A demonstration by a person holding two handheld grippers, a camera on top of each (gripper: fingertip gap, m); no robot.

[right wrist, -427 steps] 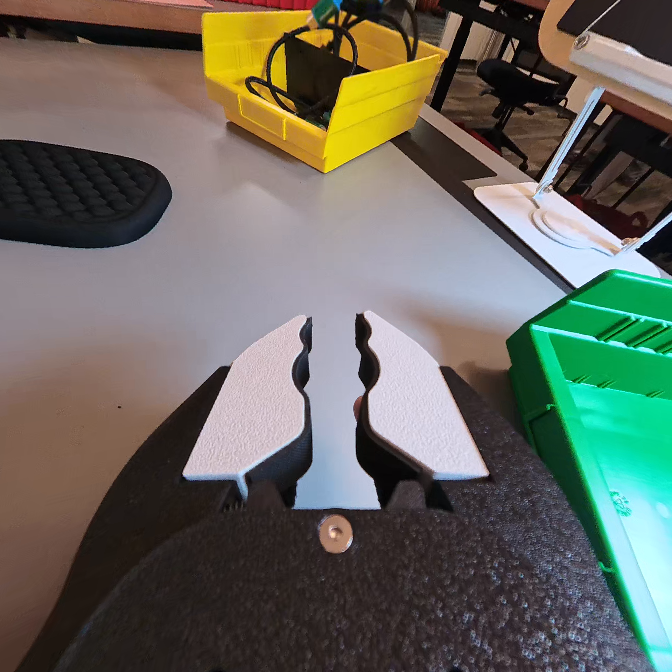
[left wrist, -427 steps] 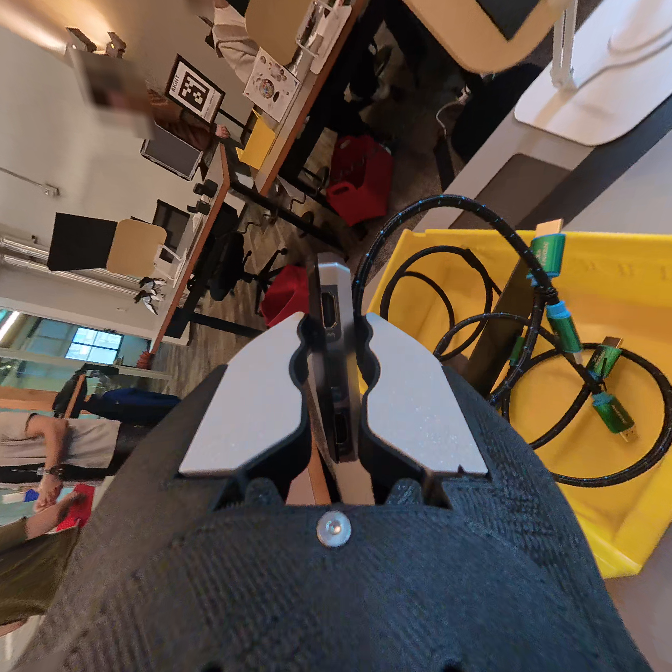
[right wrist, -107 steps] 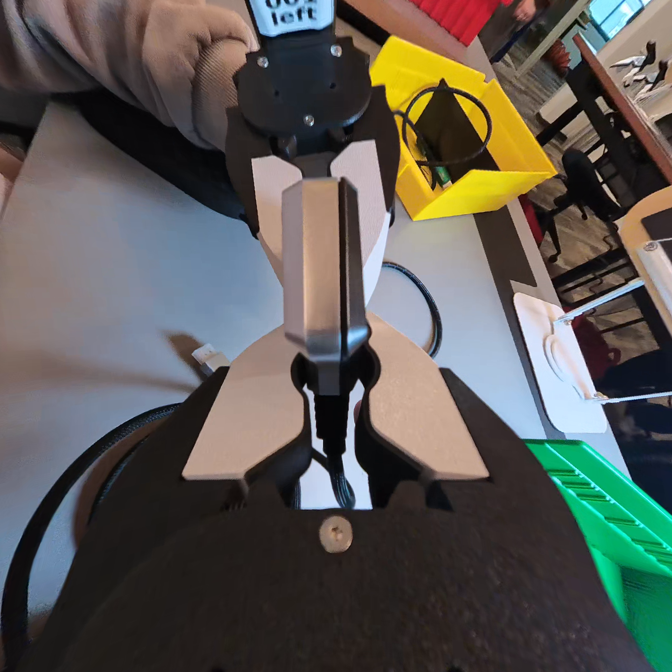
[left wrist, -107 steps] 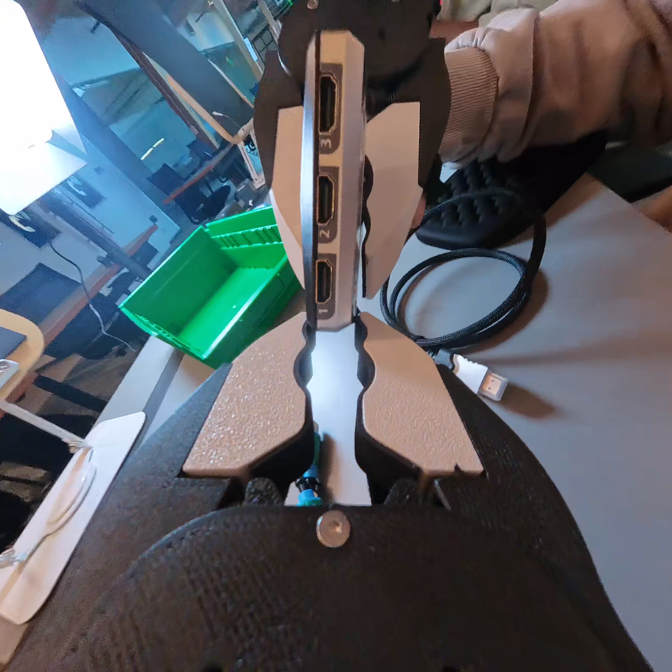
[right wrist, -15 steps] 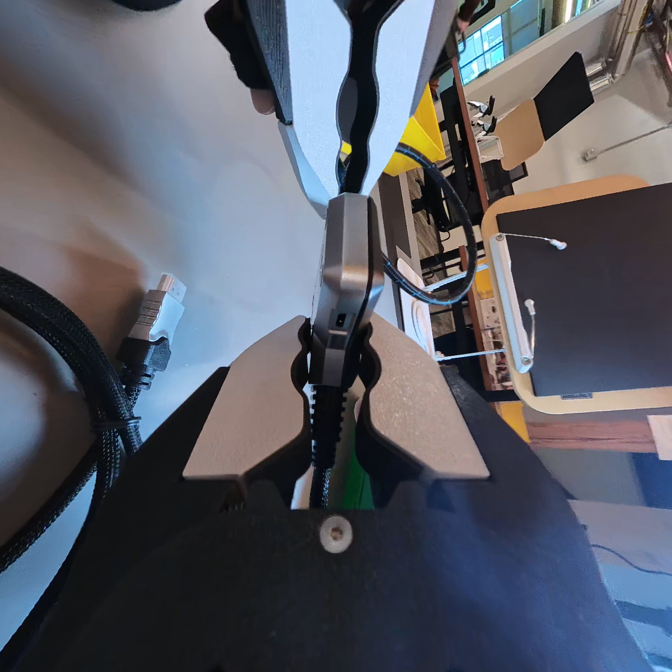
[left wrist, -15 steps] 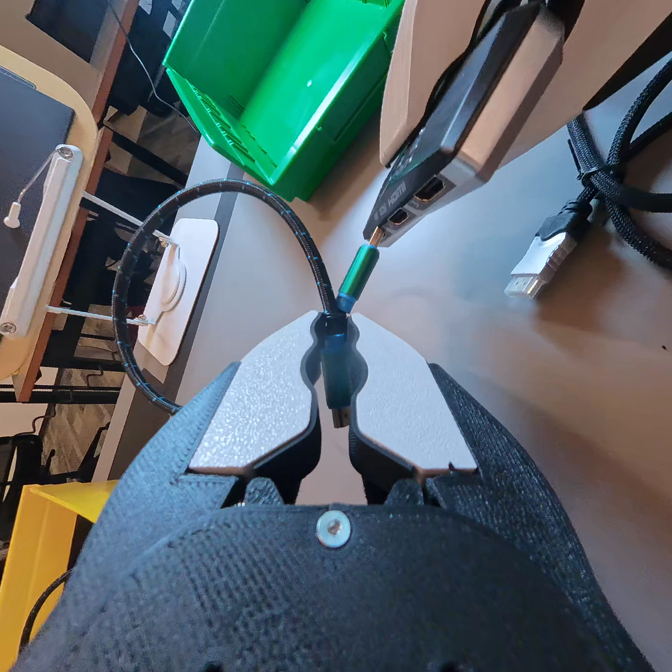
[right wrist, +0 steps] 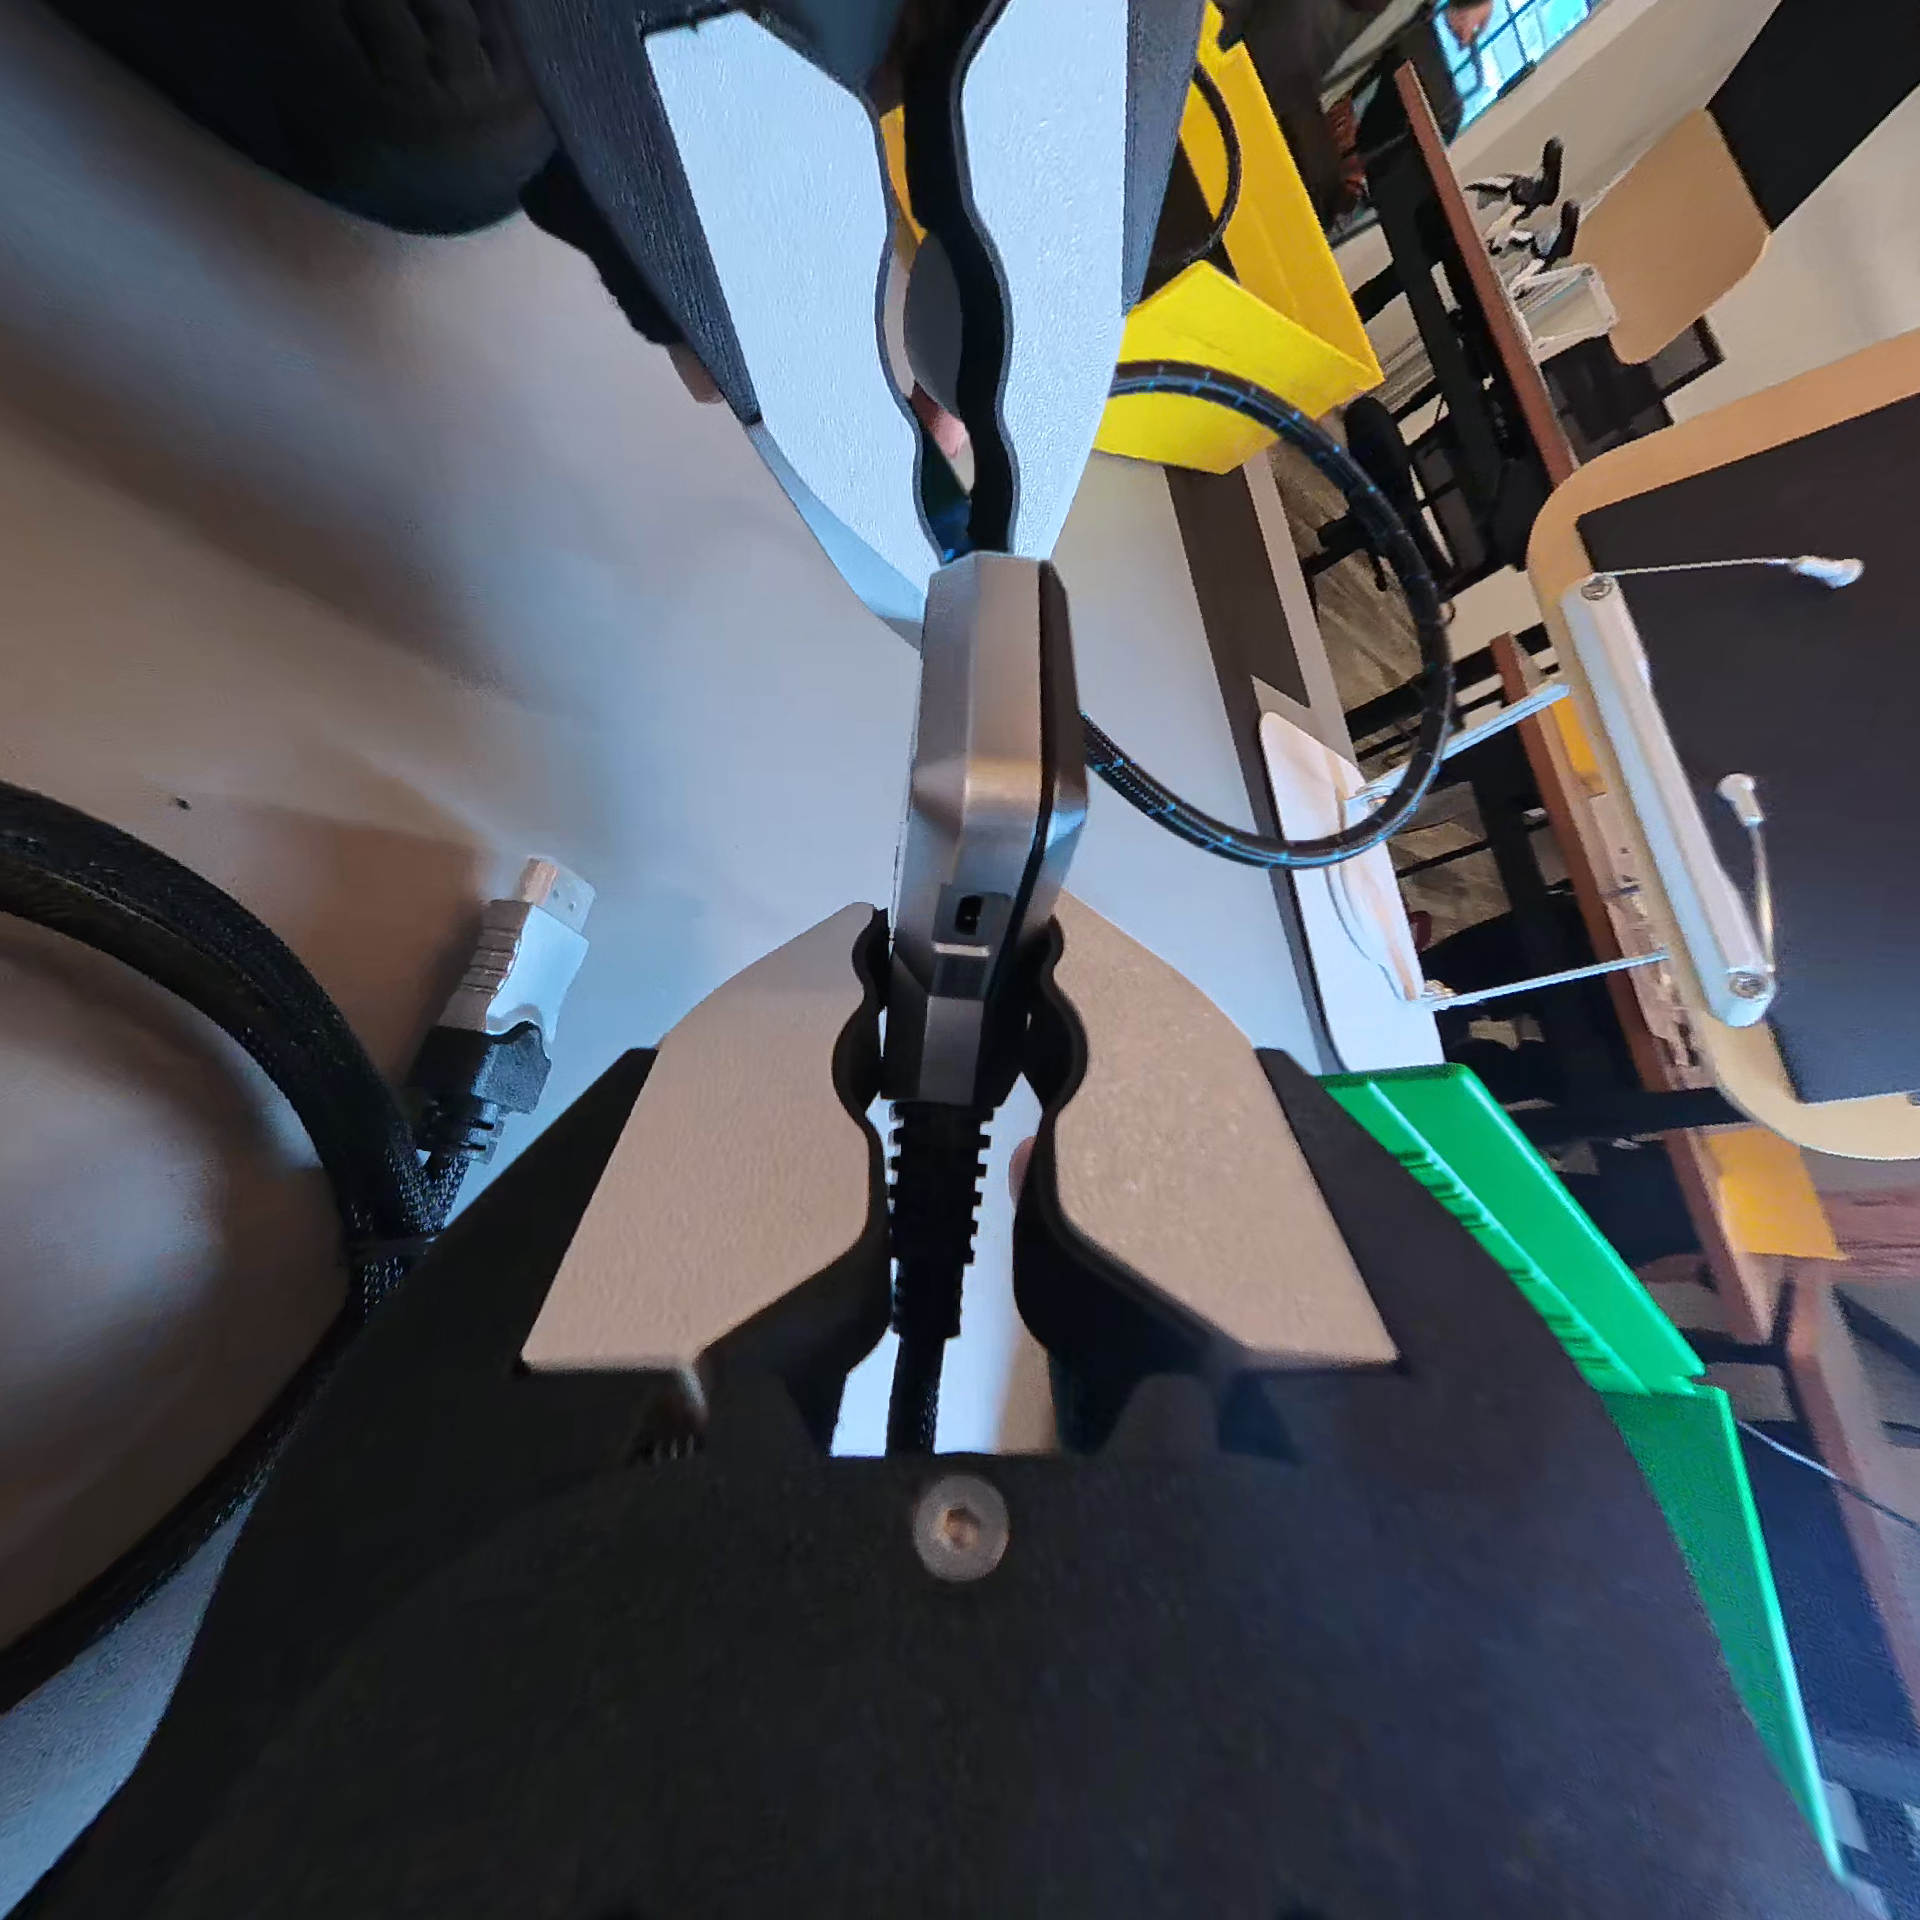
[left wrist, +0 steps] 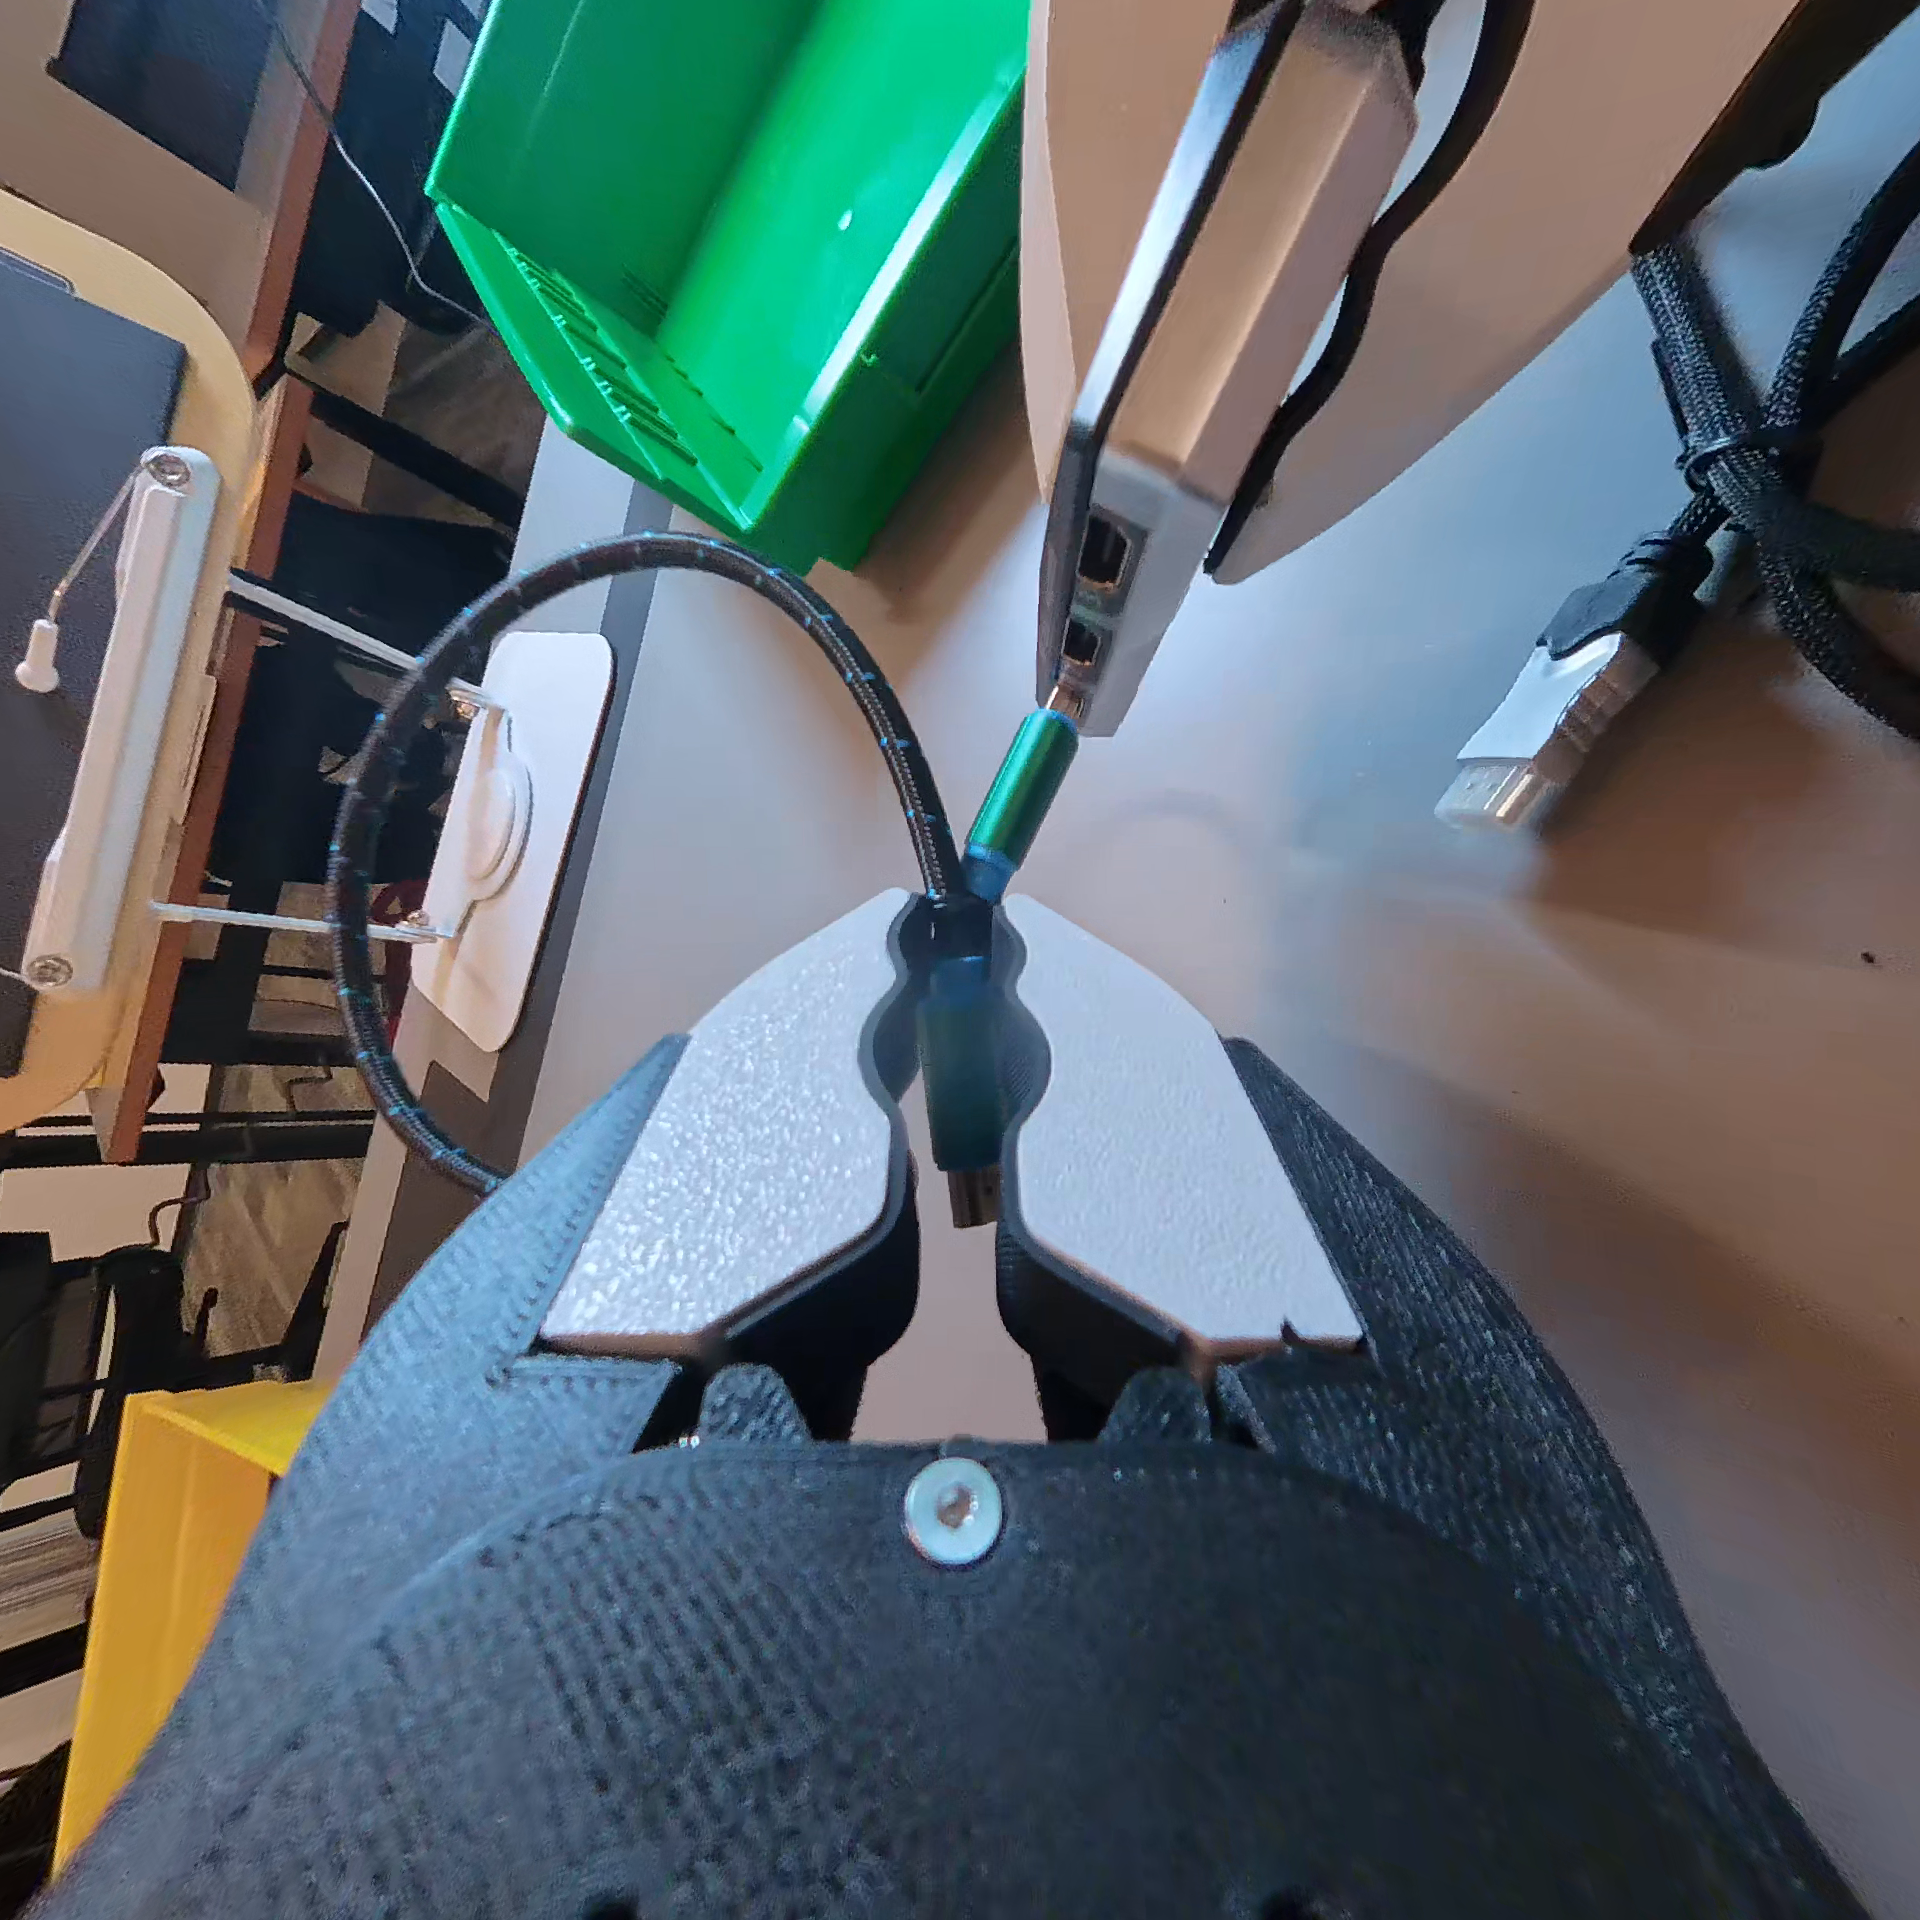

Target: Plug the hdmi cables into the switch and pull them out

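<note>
Plug (left wrist: 1020, 784) points lengthwise into switch (left wrist: 1195, 436) port.

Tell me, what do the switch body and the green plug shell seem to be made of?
Switch: probably brushed metal, grey with a soft sheen and crisp bevelled edges, though painted plastic is possible. Green plug: likely anodised metal, judging by its glossy, coloured, mirror-like highlight.

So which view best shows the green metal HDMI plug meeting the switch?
The left wrist view: the green metal HDMI plug reaches the end port of the silver switch. In the right wrist view the switch hides that plug; only the braided cable shows.
</note>
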